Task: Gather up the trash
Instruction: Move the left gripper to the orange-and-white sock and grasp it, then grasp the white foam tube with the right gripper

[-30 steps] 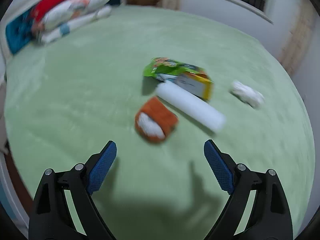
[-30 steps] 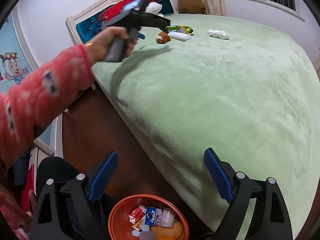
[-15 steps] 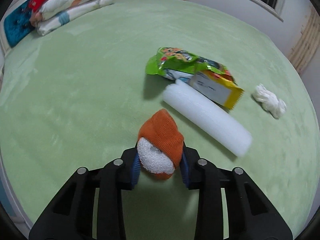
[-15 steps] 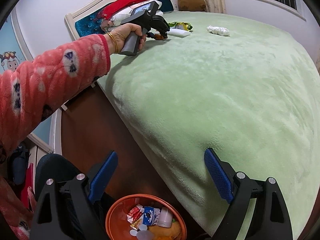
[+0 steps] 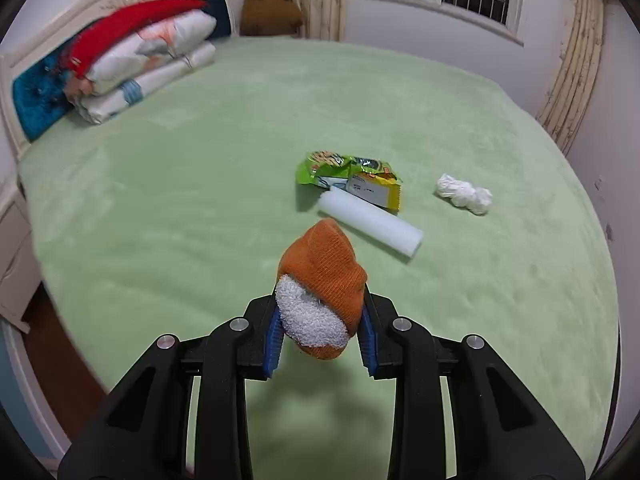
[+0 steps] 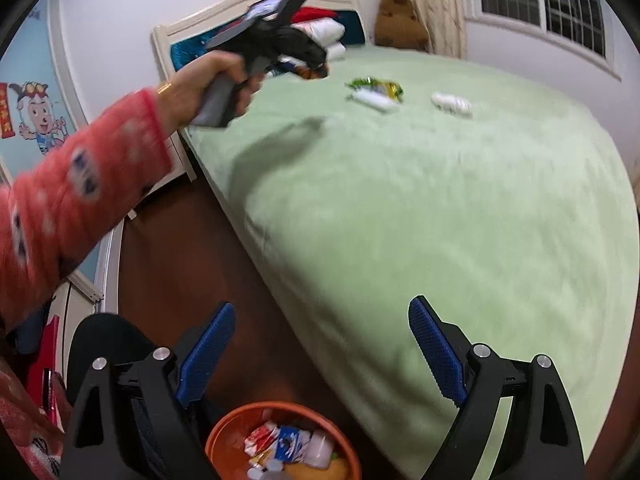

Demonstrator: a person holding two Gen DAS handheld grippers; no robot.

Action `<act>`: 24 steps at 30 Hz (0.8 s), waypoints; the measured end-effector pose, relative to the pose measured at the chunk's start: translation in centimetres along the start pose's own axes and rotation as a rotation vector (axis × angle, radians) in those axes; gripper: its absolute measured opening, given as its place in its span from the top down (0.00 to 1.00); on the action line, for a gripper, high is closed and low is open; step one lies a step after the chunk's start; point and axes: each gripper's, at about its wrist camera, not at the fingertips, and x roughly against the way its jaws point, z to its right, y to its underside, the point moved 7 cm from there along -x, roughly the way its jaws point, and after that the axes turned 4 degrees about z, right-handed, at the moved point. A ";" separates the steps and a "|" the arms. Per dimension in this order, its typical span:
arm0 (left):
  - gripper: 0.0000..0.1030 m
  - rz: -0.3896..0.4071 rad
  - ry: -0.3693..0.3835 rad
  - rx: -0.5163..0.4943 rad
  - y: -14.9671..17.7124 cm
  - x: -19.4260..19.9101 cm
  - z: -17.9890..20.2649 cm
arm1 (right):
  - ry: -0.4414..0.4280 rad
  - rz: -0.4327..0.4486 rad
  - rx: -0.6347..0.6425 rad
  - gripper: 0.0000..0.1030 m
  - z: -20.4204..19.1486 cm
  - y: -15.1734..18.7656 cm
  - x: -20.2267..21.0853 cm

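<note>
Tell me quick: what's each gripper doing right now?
Left gripper: closed on the orange sock, lifted off the bed.
Right gripper: open, holding nothing.

Orange-and-white sock (image 5: 322,280) aloft, claw-pinched

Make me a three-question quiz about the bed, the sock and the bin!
1. Where is the orange sock?
A. between the left gripper's fingers
B. in the bin
C. on the pillows

2. How many trash pieces lie on the bed?
A. one
B. three
C. six

3. How is the right gripper?
A. shut on a wrapper
B. open, empty
C. shut on a sock

Answers:
1 A, blue pads press its sides.
2 B: wrapper, white roll, tissue wad.
3 B, fingers spread above the bin.
</note>
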 end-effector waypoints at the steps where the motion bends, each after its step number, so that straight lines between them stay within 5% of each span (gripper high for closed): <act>1: 0.71 0.013 0.003 -0.004 0.2 1.1 -0.1 | 0.004 0.014 0.011 0.15 0.3 -1.0 -0.1; 7: 0.71 0.054 0.002 -0.025 4.0 7.2 -1.1 | 0.051 0.083 0.108 0.07 2.6 -9.7 -5.0; 14: 0.71 0.044 0.039 0.021 8.6 9.3 -1.7 | 0.103 -0.024 0.145 0.07 5.0 -19.9 -19.5; 24: 0.71 -0.010 0.044 0.074 12.1 8.7 -3.0 | 0.270 -0.119 0.007 0.10 8.5 -25.5 -32.7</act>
